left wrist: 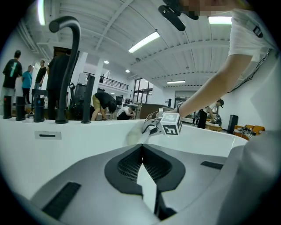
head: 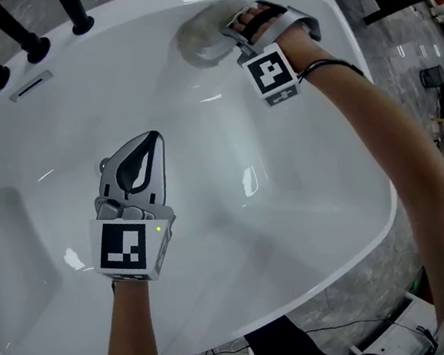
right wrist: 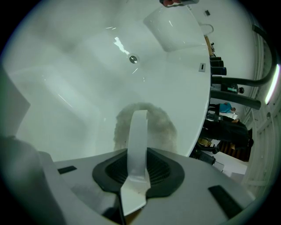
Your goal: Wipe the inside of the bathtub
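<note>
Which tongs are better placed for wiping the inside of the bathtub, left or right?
Right. The right tongs are shut on the white strap of the fluffy pad, which lies against the bathtub wall. The left tongs are shut on nothing, away from the pad.

I'm working in an open workshop hall. Ribbed ceiling [left wrist: 101, 17], strip lights [left wrist: 145, 41], bystanders [left wrist: 15, 74] beyond the freestanding bathtub [left wrist: 88, 132].

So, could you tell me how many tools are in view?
2: the left tool, shut and empty, over the bathtub middle; the right tool gripping the wiping pad at the far wall.
</note>
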`<state>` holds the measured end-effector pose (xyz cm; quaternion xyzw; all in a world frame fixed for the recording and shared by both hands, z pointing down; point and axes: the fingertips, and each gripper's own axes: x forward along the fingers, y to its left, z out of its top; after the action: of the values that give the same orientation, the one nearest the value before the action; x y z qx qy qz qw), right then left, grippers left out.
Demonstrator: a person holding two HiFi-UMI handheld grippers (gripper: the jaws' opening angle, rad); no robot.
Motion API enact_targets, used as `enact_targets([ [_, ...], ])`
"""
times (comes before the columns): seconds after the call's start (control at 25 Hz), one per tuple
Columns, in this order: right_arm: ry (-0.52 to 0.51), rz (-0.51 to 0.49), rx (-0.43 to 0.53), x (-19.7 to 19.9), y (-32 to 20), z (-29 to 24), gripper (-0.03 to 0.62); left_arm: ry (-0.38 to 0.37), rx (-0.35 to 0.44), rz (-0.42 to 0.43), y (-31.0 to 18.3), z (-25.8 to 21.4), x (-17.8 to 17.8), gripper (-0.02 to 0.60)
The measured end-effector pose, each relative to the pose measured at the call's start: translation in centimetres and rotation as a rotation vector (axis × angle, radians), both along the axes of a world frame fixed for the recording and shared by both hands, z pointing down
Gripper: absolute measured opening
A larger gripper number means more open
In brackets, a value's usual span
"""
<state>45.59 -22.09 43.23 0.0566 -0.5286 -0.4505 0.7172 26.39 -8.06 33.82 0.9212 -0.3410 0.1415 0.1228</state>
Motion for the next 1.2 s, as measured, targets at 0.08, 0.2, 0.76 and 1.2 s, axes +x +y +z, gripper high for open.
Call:
enact_targets([
  [0.08,0.004,0.010,0.005,1.3,0.0,0.0,0.095,-0.005,-0.008,0.012,0.1,0.3,0.9,0.011],
  [0.2,0.015,0.020,0.007,3.1,0.0,0.1,0.095,-0.002,-0.015,0.029,0.3,0.4,2.2,0.011],
  [0.76,0.091,0.133,0.017,12.2,0.3,-0.3,0.095,0.019,-0.031,0.054,0.7,1.5,4.5,0.012],
  [1.2,0.129,0.230,0.009,17.1,0.7,0.2,0.095,0.002,-0.048,0.081,1.9,3.2,5.1,0.011],
])
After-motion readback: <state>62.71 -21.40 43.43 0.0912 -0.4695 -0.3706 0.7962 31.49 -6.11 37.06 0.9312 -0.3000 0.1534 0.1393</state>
